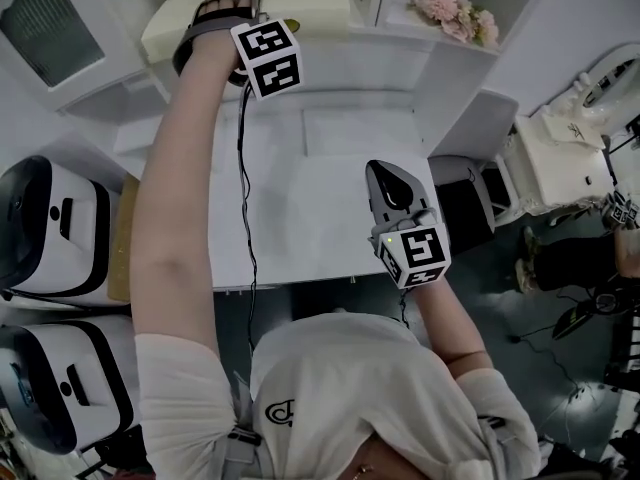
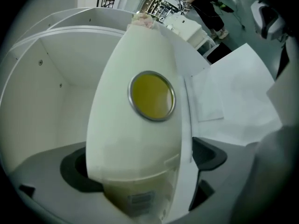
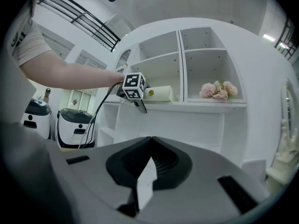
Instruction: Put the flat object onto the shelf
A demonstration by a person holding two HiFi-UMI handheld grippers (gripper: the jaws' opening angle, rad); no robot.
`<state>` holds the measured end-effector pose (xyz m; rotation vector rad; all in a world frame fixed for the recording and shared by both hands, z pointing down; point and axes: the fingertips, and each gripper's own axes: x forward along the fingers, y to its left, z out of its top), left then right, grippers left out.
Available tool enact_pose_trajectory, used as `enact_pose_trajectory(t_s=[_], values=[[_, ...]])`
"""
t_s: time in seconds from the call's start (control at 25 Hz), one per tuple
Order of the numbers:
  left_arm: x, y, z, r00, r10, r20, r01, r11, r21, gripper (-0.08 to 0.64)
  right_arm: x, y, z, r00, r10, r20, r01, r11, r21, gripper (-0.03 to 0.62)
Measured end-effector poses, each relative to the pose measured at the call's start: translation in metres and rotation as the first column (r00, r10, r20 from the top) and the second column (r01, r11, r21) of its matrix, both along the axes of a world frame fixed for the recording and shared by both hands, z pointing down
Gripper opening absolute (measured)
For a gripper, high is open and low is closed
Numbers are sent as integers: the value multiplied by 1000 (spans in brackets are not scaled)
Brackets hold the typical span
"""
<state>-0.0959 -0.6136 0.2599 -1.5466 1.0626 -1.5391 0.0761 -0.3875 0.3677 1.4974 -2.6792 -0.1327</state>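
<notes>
The flat object [image 1: 300, 3] is a cream, cushion-shaped case with a round yellow disc [image 2: 152, 96] in a metal ring. It lies in the left compartment of the white shelf [image 1: 330, 58], where the right gripper view also shows the flat object [image 3: 159, 94]. My left gripper [image 1: 235, 8] reaches into that compartment. Its jaws stand wide on either side of the case's near end [image 2: 140, 171], and the right jaw is clear of it. My right gripper [image 1: 398, 180] hovers level over the white table [image 1: 300, 228], jaws together, holding nothing.
Pink flowers [image 1: 455, 13] sit in the shelf compartment to the right. Two white machines [image 1: 50, 218] stand on the floor at the left. A cream cabinet [image 1: 570, 158] and dark gear are at the right. The left gripper's cable [image 1: 243, 198] hangs over the table.
</notes>
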Motion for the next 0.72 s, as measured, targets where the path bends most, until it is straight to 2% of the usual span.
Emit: enact_pose_trajectory(t_s=[0.72], values=[[-1, -37, -5, 998, -44, 40, 39, 992, 121, 575, 16, -23, 8, 1000, 8, -7, -8, 1000, -23, 9]])
